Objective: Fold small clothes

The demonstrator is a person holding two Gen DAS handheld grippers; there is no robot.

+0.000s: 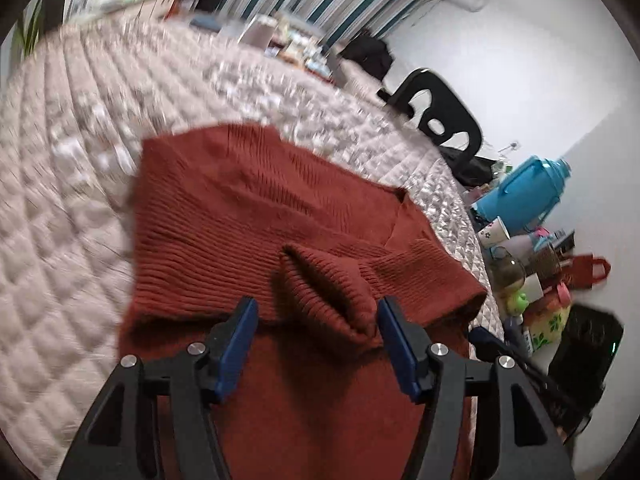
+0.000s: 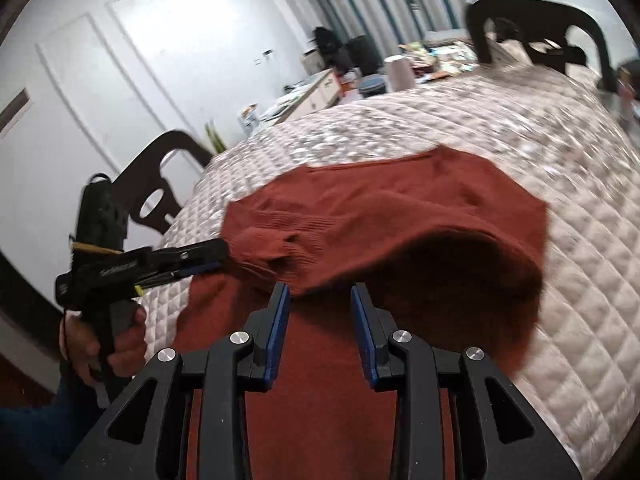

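Observation:
A rust-red ribbed knit sweater (image 1: 256, 208) lies on the quilted table cover, partly folded over itself; it also shows in the right wrist view (image 2: 400, 216). My left gripper (image 1: 316, 312) is open, its blue pads (image 1: 240, 340) either side of a raised fold of knit. In the right wrist view the left gripper (image 2: 218, 256) touches the sweater's left edge. My right gripper (image 2: 320, 300) is open at the lifted near edge of the sweater, nothing between its blue pads (image 2: 278, 324).
The pale quilted cover (image 1: 60, 208) spans the table. Black chairs (image 1: 436, 112) (image 2: 156, 196) stand at its edges. A blue thermos (image 1: 524, 196), cups and clutter crowd a side surface at right. Papers and boxes (image 1: 280, 40) lie at the far end.

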